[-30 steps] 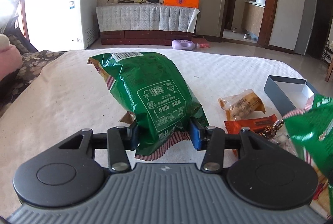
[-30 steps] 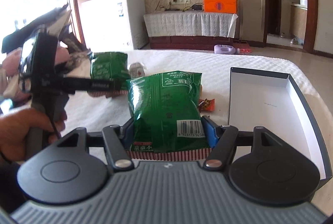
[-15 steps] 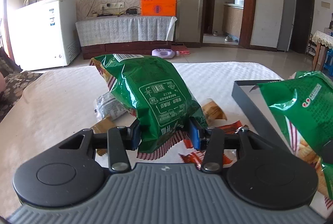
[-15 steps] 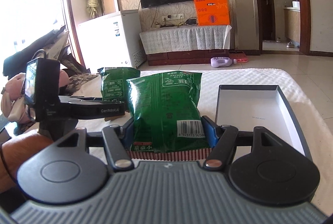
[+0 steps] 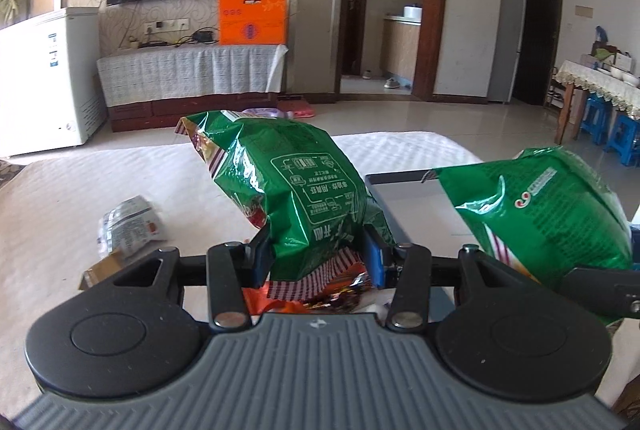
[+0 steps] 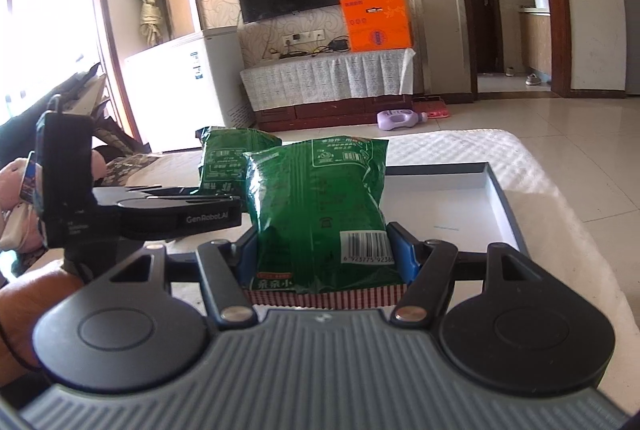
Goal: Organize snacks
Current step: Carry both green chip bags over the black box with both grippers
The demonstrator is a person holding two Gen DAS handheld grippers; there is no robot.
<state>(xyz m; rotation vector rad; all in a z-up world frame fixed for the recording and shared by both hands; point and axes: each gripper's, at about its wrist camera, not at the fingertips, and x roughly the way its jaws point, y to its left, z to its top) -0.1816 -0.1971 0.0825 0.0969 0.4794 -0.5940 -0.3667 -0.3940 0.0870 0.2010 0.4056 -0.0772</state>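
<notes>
My left gripper [image 5: 316,254] is shut on the lower end of a green snack bag [image 5: 288,182], which hangs above the white-covered table [image 5: 80,182]. My right gripper [image 6: 324,254] is shut on a second green snack bag [image 6: 324,206], held upright by its bottom seam. In the left wrist view that second bag [image 5: 540,214] shows at the right, over the open grey box [image 5: 404,186]. In the right wrist view the left gripper's body [image 6: 168,214] and its bag [image 6: 228,158] sit to the left, and the box [image 6: 448,206], white inside, lies just beyond my right bag.
Loose snacks lie on the table: a clear-wrapped packet [image 5: 128,226], a brown packet [image 5: 104,270] and red-orange wrappers [image 5: 320,294] under my left fingers. A person's hand [image 6: 32,294] grips the left tool. A freezer [image 5: 48,78], a TV stand and a sofa stand beyond.
Both grippers have carried their green bags toward the grey box. In the left wrist view the box and the right bag have slid closer, and the loose snacks have passed underneath.
</notes>
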